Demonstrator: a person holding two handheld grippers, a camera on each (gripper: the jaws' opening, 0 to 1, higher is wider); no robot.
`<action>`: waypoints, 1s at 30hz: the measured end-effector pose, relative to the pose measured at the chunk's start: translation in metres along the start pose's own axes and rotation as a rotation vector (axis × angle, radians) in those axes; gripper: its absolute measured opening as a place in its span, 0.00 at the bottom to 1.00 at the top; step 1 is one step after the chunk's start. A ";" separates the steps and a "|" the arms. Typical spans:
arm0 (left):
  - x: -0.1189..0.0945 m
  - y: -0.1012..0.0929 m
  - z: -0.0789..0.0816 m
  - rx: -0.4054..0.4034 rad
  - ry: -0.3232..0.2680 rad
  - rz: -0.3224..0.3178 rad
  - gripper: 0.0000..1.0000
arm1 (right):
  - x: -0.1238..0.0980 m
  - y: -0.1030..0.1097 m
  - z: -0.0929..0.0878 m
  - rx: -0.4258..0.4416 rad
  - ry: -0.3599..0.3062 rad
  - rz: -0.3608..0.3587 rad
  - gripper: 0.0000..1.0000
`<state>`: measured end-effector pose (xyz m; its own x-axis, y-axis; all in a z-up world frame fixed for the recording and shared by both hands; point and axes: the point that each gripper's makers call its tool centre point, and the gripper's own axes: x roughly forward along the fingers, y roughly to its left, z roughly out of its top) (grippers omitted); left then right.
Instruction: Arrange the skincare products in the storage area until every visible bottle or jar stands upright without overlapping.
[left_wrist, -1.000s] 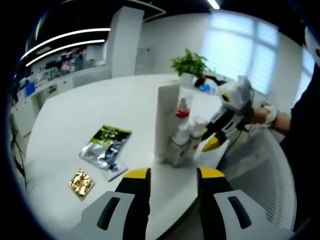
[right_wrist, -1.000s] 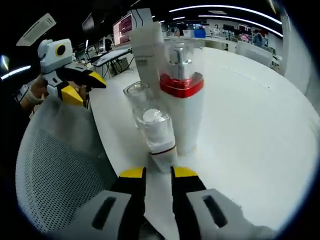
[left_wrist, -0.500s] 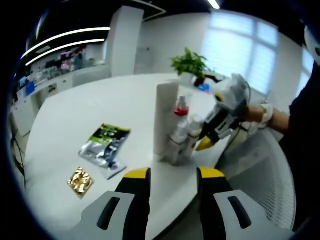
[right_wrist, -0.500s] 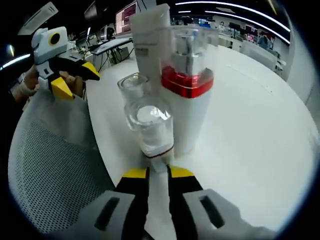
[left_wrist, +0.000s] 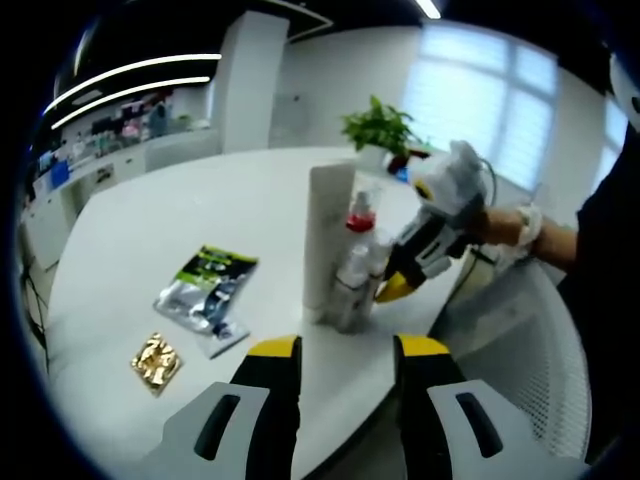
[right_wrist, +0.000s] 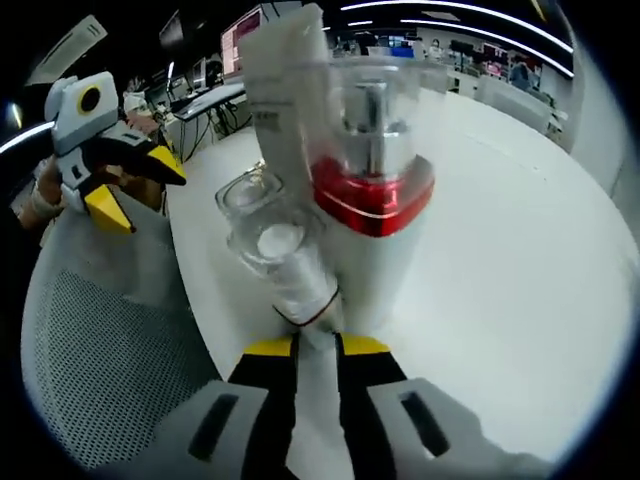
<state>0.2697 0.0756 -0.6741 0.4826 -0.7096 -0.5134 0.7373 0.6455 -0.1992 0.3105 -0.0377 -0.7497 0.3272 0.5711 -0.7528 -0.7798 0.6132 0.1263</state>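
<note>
Clear-capped bottle now tilted left, nearer the lens than before, clamped at its base by right gripper, frame centre, against red-collared pump bottle. Left gripper parted, holding nothing, lower centre.

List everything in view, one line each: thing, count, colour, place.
Tube: 1, white, upright at the back of the cluster.
Pump bottle: 1, white with red band, beside the tube.
Clear-capped bottles: 2, white, at the table edge; the nearer one between the right gripper's jaws.
Sachets: a few, silver, green and black, flat on the table.
Gold packet: 1, near the sachets.
Plant: 1, green, far side.
Table: 1, white, round.
Chair: 1, white mesh, by the table.
Left gripper: yellow-tipped, open.
Right gripper: yellow-tipped, closed on a bottle.
</note>
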 end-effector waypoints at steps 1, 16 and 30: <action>0.000 0.000 0.000 -0.001 -0.001 0.000 0.33 | 0.001 0.000 0.000 0.011 0.000 0.001 0.16; 0.012 -0.003 0.001 0.021 0.050 -0.024 0.31 | 0.004 0.000 0.001 0.052 -0.015 -0.001 0.19; 0.064 -0.011 0.003 0.108 0.210 -0.097 0.29 | 0.003 -0.001 -0.001 0.034 -0.022 -0.017 0.17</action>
<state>0.2939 0.0220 -0.7023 0.3070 -0.6852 -0.6605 0.8270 0.5356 -0.1712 0.3114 -0.0370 -0.7521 0.3522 0.5716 -0.7411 -0.7555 0.6410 0.1354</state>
